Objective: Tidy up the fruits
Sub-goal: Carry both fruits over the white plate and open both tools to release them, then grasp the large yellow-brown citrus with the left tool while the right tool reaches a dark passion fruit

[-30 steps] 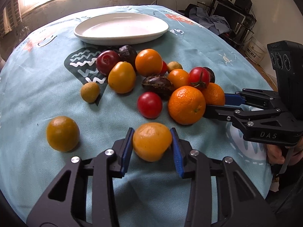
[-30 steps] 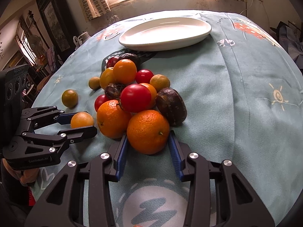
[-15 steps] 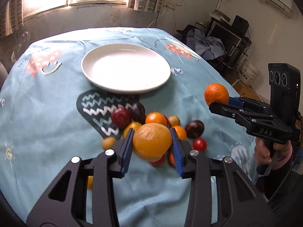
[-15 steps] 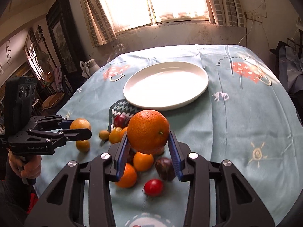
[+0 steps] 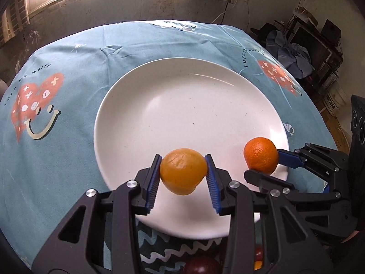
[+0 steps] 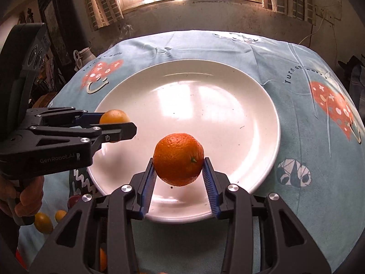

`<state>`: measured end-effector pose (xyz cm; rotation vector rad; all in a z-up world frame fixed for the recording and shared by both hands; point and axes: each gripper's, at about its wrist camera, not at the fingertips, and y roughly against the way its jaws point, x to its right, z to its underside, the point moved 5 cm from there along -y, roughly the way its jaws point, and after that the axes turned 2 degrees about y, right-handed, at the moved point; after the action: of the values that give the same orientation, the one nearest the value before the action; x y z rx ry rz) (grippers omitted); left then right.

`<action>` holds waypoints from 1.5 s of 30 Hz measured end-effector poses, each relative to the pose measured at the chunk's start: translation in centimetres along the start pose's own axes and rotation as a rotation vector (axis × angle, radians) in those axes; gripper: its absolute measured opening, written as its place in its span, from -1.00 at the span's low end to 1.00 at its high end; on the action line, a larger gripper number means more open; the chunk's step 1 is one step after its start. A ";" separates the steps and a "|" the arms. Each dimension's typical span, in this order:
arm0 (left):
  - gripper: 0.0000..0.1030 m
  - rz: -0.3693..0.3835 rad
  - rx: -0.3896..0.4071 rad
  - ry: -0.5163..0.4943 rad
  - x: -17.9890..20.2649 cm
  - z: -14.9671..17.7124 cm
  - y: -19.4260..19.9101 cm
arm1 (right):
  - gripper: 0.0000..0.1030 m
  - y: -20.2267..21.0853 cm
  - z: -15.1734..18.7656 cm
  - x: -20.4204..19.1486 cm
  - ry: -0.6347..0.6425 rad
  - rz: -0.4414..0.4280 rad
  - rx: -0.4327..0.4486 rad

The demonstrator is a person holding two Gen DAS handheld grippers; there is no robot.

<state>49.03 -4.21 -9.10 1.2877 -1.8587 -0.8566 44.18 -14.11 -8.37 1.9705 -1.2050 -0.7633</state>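
Over a blue tablecloth, both grippers hover above the bare white plate (placing step): left gripper clamps a yellow-orange fruit, right gripper an orange; next, lower and release.

Left wrist view: we look forward and down along the left gripper, close above the near rim of the white plate, window wall beyond. Right wrist view: same heading from the right gripper, equally near, slightly further right. Both share the plate and the blue-clothed counter. Each catches the other: right gripper at right edge, left gripper at left edge.
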 end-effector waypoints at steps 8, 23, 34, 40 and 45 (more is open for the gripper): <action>0.59 -0.017 0.060 0.019 -0.5 0.9 2.9 | 0.23 3.2 0.4 -0.6 -0.001 0.030 0.069; 0.82 -0.040 0.221 0.021 -0.2 18.5 15.5 | 0.23 10.6 13.6 -0.7 -0.181 0.069 0.092; 0.81 -0.030 0.207 0.059 -0.9 23.4 14.3 | 0.23 9.3 14.9 -1.3 -0.191 0.074 0.050; 0.81 -0.045 0.206 0.073 -1.3 23.3 14.2 | 0.12 8.3 14.5 -1.7 -0.151 0.134 0.020; 0.81 -0.051 0.201 0.083 -1.5 23.3 14.0 | -0.01 8.1 14.5 -1.9 -0.134 0.151 0.015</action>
<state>23.11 4.06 -10.08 1.4765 -1.8907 -0.6444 28.26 -18.72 -10.13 1.8398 -1.4243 -0.8203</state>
